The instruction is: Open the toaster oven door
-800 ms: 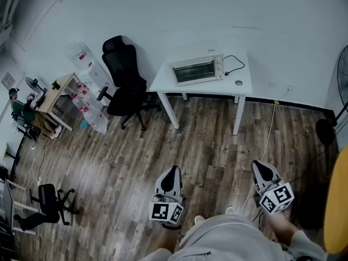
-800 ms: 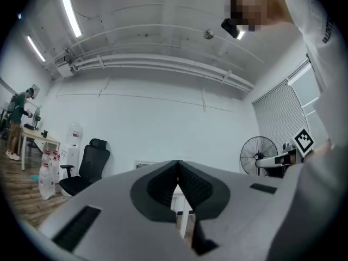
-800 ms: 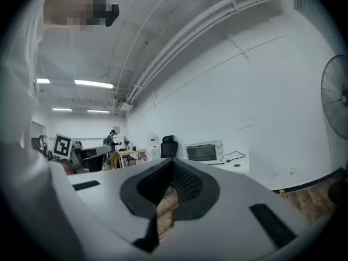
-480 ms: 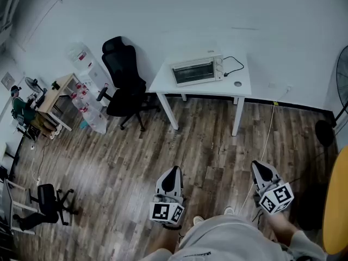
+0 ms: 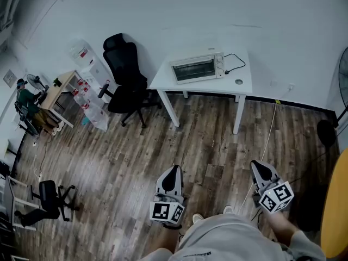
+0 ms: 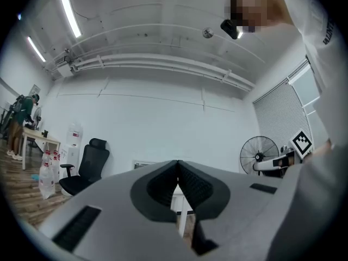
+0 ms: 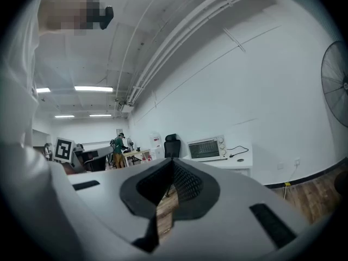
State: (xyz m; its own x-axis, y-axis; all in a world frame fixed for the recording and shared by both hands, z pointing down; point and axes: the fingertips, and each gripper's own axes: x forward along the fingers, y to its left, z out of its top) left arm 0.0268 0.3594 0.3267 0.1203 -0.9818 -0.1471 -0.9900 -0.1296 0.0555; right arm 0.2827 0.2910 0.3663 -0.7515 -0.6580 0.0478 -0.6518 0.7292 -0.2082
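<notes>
A white toaster oven (image 5: 198, 67) with a glass door, the door closed, stands on a white table (image 5: 243, 86) against the far wall; it also shows in the right gripper view, toaster oven (image 7: 207, 148). Both grippers hang near the person's body, far from the oven, over the wooden floor. My left gripper (image 5: 173, 169) is shut, jaw tips touching, nothing between them, left gripper (image 6: 177, 163). My right gripper (image 5: 255, 165) is likewise shut and empty, right gripper (image 7: 171, 161). In the left gripper view its own jaws hide most of the oven.
A black office chair (image 5: 126, 76) stands left of the table. A water dispenser (image 5: 86, 58) and bottles are by the left wall, near a wooden desk (image 5: 56, 91) with a person. A small black chair (image 5: 49, 197) is lower left. A cable (image 5: 268, 136) runs over the floor, a fan (image 6: 262, 151) stands right.
Both grippers have kept still. The scene has shifted very slightly in the head view; the person at the far left desk has moved a little.
</notes>
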